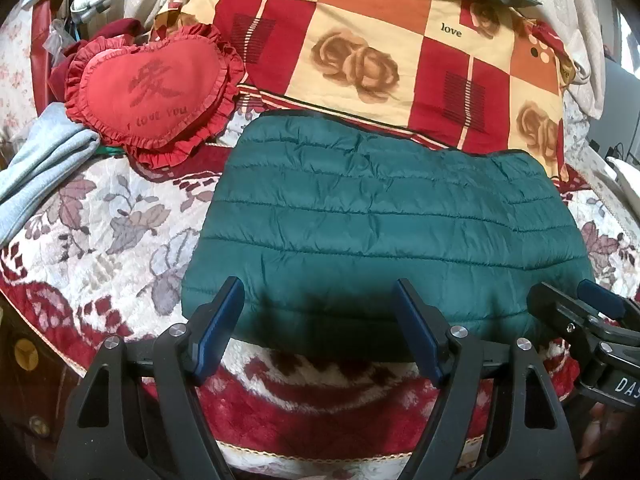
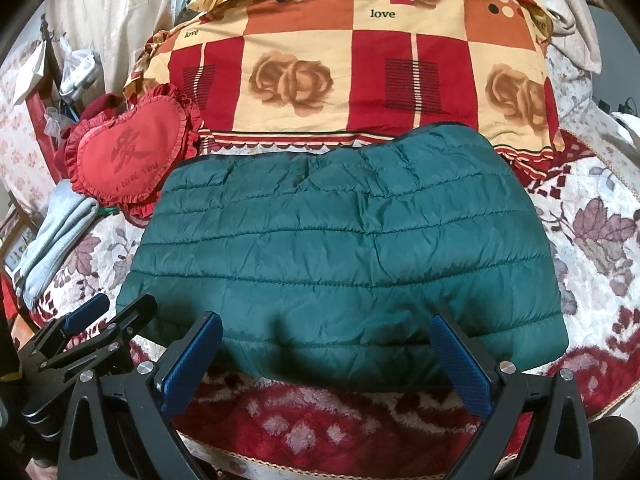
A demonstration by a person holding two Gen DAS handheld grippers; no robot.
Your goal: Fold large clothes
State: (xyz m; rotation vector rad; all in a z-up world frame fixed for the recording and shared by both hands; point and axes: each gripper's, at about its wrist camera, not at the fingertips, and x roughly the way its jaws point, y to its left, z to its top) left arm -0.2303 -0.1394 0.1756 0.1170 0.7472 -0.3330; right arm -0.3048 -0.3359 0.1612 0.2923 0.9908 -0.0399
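Observation:
A dark green quilted puffer jacket (image 1: 384,224) lies folded into a wide rectangle on the flowered bedspread (image 1: 100,216); it also shows in the right wrist view (image 2: 344,248). My left gripper (image 1: 320,292) is open and empty, its blue fingers hovering at the jacket's near edge. My right gripper (image 2: 326,324) is open and empty too, at the same near edge. The right gripper shows at the right edge of the left wrist view (image 1: 576,296), and the left gripper at the left edge of the right wrist view (image 2: 116,306).
A red heart-shaped cushion (image 1: 148,88) lies at the far left, with a folded pale blue cloth (image 1: 44,164) beside it. A red and cream checked quilt with roses (image 1: 384,48) lies behind the jacket. Cluttered items stand at the far left (image 1: 80,4).

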